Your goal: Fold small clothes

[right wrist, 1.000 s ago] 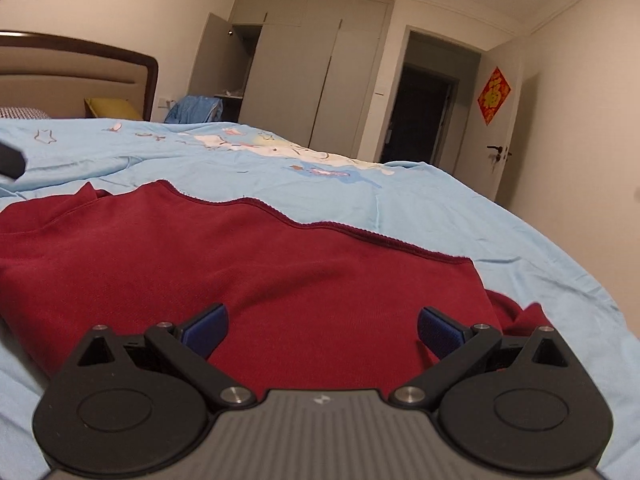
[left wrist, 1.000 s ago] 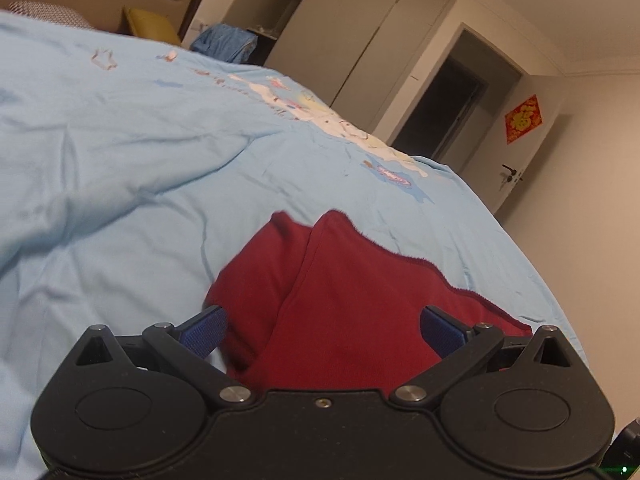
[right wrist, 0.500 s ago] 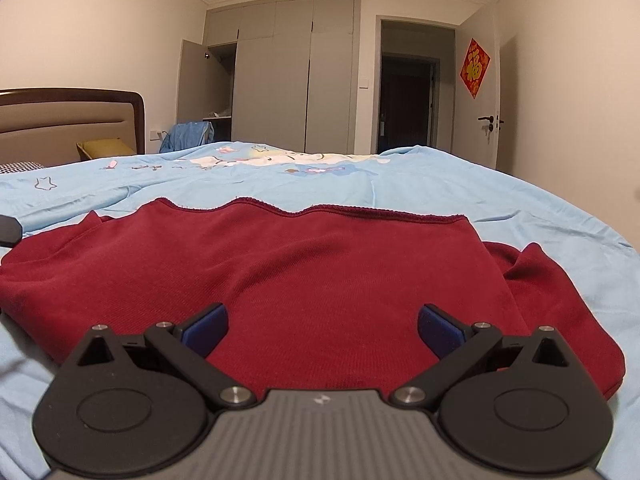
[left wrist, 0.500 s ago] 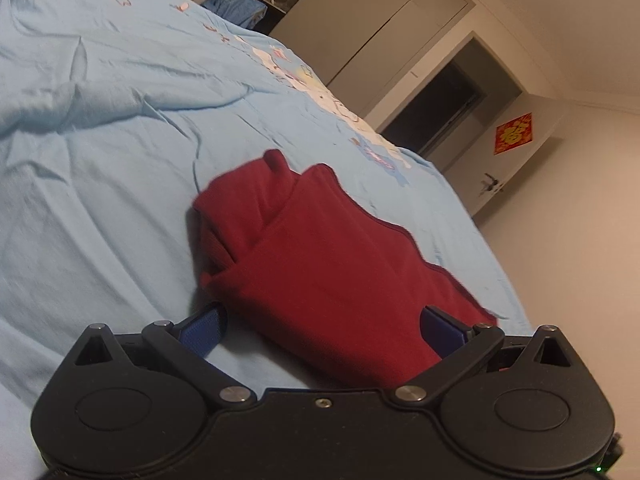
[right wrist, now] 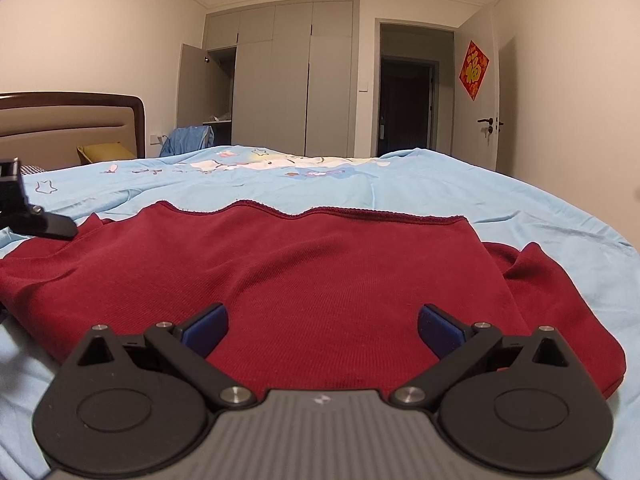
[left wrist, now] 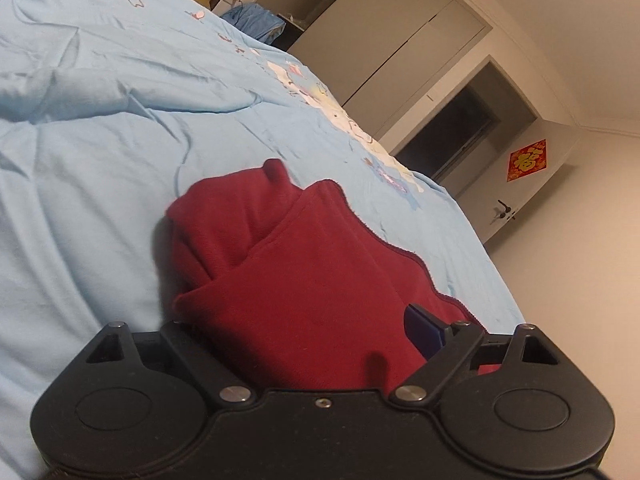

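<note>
A dark red garment (right wrist: 320, 272) lies spread on the light blue bed sheet (right wrist: 460, 192), its scalloped hem at the far side and a loose flap at the right. In the left wrist view the red garment (left wrist: 288, 264) shows a folded, bunched end. My left gripper (left wrist: 308, 324) is open and low over that end. Cloth lies between its jaws and hides the left pad, while the right pad (left wrist: 424, 332) shows. My right gripper (right wrist: 322, 326) is open just above the near edge of the cloth. The left gripper (right wrist: 24, 216) shows at the far left of the right wrist view.
A headboard (right wrist: 72, 120) and a yellow pillow (right wrist: 104, 152) stand at the far left of the bed. Beyond the bed are a grey wardrobe (right wrist: 292, 80) with one door open, a dark doorway (right wrist: 404, 108), and a blue cloth heap (right wrist: 188, 140).
My left gripper has moved in onto the garment's folded end, and cloth now covers its left pad. The right gripper's view has levelled out. Both stay open.
</note>
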Demonstrator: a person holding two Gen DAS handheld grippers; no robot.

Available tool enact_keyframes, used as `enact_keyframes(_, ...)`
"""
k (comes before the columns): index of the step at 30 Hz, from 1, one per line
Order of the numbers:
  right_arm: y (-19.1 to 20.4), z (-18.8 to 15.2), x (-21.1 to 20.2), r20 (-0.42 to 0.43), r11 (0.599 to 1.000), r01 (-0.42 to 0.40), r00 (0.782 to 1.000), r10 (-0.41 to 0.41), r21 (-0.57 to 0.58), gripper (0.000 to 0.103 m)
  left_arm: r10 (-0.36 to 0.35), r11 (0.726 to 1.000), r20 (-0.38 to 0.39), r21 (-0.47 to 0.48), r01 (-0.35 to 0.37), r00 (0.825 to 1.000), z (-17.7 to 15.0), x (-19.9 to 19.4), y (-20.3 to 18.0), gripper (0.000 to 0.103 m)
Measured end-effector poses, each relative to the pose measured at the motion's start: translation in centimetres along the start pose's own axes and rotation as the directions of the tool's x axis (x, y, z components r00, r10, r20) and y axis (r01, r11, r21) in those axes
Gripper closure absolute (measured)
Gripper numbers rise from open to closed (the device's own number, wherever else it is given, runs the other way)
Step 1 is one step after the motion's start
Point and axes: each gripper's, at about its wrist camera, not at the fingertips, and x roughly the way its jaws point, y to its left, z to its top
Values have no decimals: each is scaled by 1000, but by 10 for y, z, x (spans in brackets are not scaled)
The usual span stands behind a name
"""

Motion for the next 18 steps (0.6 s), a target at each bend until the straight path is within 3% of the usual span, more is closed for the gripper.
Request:
enact_keyframes(4,1,0,0,4,1000,3,1000,-3,-2,0,-2,1000,13,-21,2,1000,0,7,1,28)
enact_keyframes(6,2,-1,0,4,1000,3,1000,-3,-2,0,27,999,18,-32,-27,999,1,9,3,46)
enact_keyframes(8,2,-1,0,5,1000,4,1000,-4,-3,0,49,998,20,-48,-48,999,2,9,7,55)
enact_keyframes(14,0,0,-1,-2,1000,-3,1000,3,8,0,51,997,11,-66,-50,999,7,8,9,59)
enact_keyframes(16,-5,4,-3,-17,999,-24,1000,24,28,0,58,997,9,-56,-57,998,8,7,8,64)
enact_keyframes(18,-12,8,-6,-34,998,-39,999,41,50,0,70,997,3,-43,-70,998,10,6,7,75)
